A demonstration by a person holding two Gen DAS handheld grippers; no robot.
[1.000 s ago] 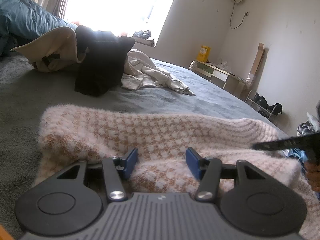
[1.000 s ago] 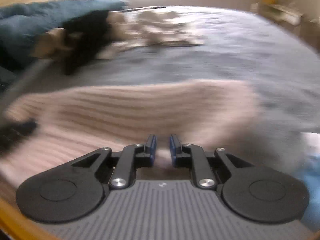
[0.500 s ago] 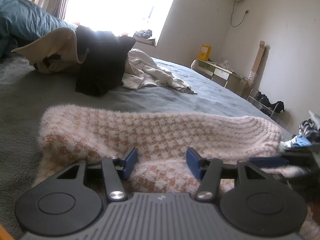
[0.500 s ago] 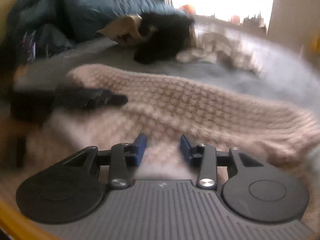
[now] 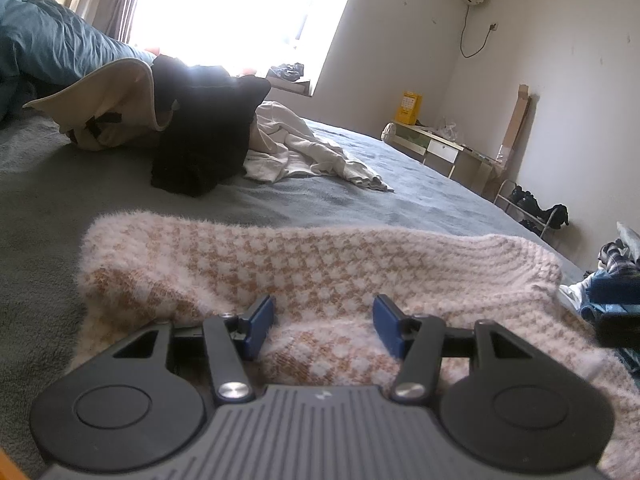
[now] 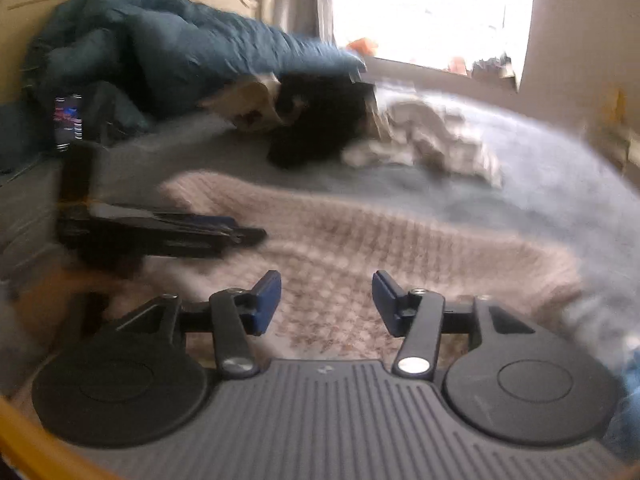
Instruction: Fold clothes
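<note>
On the grey bed (image 5: 360, 200), a pink-and-tan knit sweater (image 5: 320, 264) is spread; both the left tool (image 5: 323, 326) and right tool (image 6: 326, 300) are held released above it.

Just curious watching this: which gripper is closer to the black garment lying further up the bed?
Left, I think, but barely. The left gripper and the right gripper both sit open over the pink sweater, with the black garment well beyond; the left is seen ahead of the right.
</note>
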